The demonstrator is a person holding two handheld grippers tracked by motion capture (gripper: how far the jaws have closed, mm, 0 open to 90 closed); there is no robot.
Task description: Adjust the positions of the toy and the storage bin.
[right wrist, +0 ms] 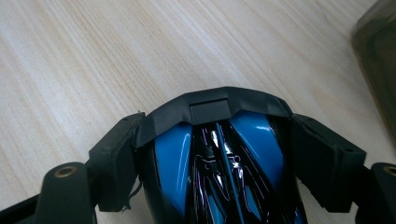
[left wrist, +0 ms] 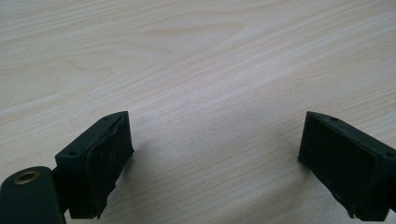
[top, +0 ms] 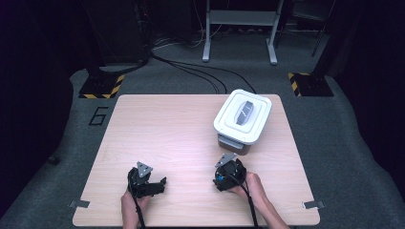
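Blue-and-black toy car (right wrist: pixel 219 158) sits clamped between the jaws of the right gripper (top: pixel 228 172), near right on the wooden table (top: pixel 167 138), just near of the white-lidded box (top: pixel 242 116). Left gripper (top: pixel 152 183), near left, has its jaws wide apart over bare tabletop, holding nothing.

On the pale wooden table (top: pixel 157 129), the white-lidded plastic box (top: pixel 242 116) sits far right. The left gripper (top: pixel 155 183) is near left; the right gripper (top: pixel 224 177), near the box, holds the blue-and-black toy car (right wrist: pixel 219 163).
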